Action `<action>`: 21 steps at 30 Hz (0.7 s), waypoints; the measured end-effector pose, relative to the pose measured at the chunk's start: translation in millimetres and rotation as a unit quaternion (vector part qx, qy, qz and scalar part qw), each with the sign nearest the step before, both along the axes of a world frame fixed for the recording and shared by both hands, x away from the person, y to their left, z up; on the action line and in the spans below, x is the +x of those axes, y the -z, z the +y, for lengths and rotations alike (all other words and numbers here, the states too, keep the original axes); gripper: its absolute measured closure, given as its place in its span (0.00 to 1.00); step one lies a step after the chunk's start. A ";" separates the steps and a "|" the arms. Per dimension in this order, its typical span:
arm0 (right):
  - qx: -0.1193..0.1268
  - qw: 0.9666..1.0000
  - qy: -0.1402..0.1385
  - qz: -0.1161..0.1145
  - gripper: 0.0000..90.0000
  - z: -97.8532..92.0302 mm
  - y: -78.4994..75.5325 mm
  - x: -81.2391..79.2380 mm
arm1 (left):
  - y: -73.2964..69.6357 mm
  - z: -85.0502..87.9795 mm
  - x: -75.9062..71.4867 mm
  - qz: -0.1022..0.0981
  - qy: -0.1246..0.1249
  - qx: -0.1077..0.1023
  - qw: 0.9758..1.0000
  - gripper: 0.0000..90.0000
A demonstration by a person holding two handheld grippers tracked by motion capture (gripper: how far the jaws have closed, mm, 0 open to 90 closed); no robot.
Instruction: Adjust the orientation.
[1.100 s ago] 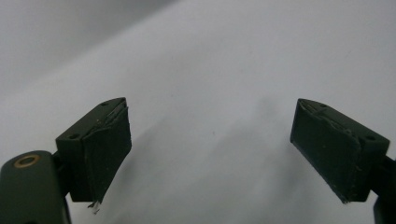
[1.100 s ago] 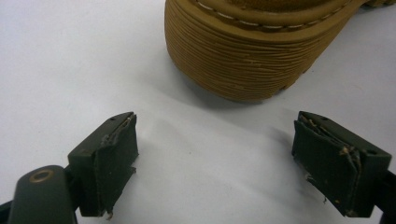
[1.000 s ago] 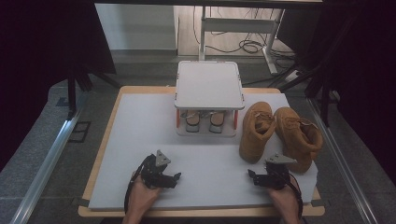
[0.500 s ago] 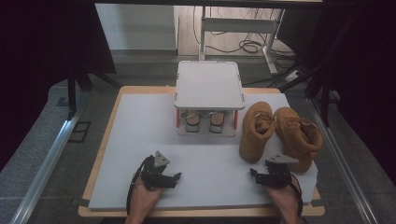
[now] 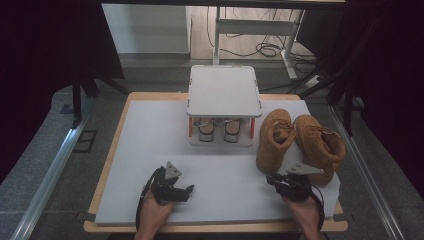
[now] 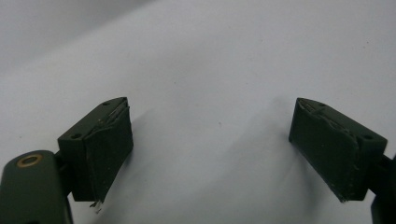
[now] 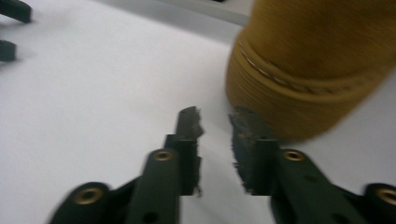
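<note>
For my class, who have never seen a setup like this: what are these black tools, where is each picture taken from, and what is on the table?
A person holds a two-jaw hand tool in each hand. One picture looks down from above the table; the other two come from small cameras riding on each tool, looking along its jaws. On the white mat stand a small white rack with a pair of shoes under it, and two tan boots beside it. The left gripper is open over bare mat. The right gripper has just been closing, its jaws narrow with nothing between them, next to a boot. Neither holds anything.
</note>
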State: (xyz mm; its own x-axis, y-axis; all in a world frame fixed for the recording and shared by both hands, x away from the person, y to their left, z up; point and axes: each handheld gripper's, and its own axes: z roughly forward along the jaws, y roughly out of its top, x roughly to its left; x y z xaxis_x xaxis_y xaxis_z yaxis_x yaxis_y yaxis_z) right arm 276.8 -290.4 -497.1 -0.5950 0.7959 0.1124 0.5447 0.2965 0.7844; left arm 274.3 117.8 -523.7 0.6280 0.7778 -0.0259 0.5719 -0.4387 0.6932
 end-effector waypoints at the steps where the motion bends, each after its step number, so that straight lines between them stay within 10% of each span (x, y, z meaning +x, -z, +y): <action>1: 0.002 1.000 -0.003 0.000 0.87 1.7 0.2 1.4 | 0.0 0.0 0.0 0.000 0.000 0.000 1.000 0.15; 14: -0.067 0.997 0.016 -0.025 1.00 29.9 12.7 22.1 | -0.1 -0.1 -0.2 0.000 0.000 0.001 1.000 0.15; 21: -0.062 0.998 0.009 -0.024 1.00 23.6 13.2 22.9 | -0.1 -0.1 -0.2 0.000 0.000 0.001 1.000 0.15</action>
